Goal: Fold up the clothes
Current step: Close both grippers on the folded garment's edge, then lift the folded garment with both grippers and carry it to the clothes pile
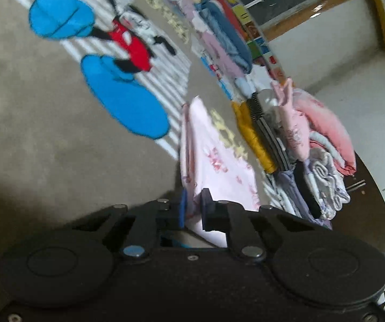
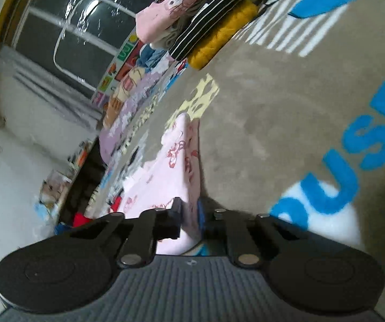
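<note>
While the left gripper (image 1: 194,204) is pinching the pink printed garment (image 1: 213,155) at lower centre, folded clothes (image 1: 299,134) are lying at right on the grey cartoon rug (image 1: 31,107). Right view: the right gripper (image 2: 189,214) is clamping the same garment (image 2: 171,166) at lower centre.

A grey-brown plush carpet (image 1: 39,123) printed with a cartoon mouse and blue letters covers the floor before a dark wood-framed window (image 2: 66,35) and white wall (image 1: 334,61).

Right tongs (image 2: 188,212) pinching pink printed garment (image 2: 171,166) above rug (image 2: 273,134)
</note>
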Available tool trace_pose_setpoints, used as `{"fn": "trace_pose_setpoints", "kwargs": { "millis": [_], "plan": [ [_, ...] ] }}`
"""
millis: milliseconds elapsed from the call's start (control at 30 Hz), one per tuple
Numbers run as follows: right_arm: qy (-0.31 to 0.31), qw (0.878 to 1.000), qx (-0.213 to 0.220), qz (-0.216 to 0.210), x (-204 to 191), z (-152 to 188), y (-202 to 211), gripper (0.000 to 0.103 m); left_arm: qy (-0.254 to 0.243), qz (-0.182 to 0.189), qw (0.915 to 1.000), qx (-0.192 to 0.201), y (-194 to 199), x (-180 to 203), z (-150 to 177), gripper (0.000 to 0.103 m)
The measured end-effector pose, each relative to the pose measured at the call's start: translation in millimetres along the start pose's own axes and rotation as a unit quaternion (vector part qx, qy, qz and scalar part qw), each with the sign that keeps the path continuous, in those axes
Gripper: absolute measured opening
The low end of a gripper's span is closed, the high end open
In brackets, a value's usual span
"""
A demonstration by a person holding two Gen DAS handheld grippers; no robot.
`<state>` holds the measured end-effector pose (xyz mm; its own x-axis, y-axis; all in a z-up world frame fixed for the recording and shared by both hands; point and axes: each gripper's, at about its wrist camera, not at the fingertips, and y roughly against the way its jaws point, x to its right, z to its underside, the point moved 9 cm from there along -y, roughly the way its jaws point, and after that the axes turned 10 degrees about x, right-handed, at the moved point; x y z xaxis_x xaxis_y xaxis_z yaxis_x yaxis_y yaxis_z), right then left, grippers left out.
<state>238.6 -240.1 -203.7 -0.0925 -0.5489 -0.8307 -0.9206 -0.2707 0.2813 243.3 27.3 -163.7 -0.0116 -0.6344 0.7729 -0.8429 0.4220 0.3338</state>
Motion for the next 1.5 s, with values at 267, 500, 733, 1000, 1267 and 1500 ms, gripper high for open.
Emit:
{"fn": "trace_pose_setpoints", "kwargs": {
  "millis": [267,500,733,1000,1267,1500],
  "plan": [
    [-0.031,0.999,-0.015,-0.015,2,21,34,0.011,0.007,-0.006,0.9998,-0.016,46,-2,18,0.008],
    [-0.02,0.998,-0.058,-0.023,9,49,86,0.011,0.017,-0.016,0.9984,-0.051,95,-17,53,0.007],
    [0.029,0.998,-0.043,-0.038,-1,45,120,0.041,-0.033,-0.015,0.9988,-0.034,111,-16,39,0.047],
    [0.067,0.996,-0.041,-0.047,-8,41,89,0.048,-0.05,-0.006,0.9982,-0.032,79,-13,29,0.047],
    [0.084,0.995,-0.033,-0.052,-14,39,56,0.049,-0.063,0.02,0.9971,-0.038,42,-5,23,0.047],
    [0.093,0.994,-0.027,-0.055,-16,37,35,0.039,-0.049,0.04,0.9967,-0.05,15,-3,21,0.032]
  ]
}}
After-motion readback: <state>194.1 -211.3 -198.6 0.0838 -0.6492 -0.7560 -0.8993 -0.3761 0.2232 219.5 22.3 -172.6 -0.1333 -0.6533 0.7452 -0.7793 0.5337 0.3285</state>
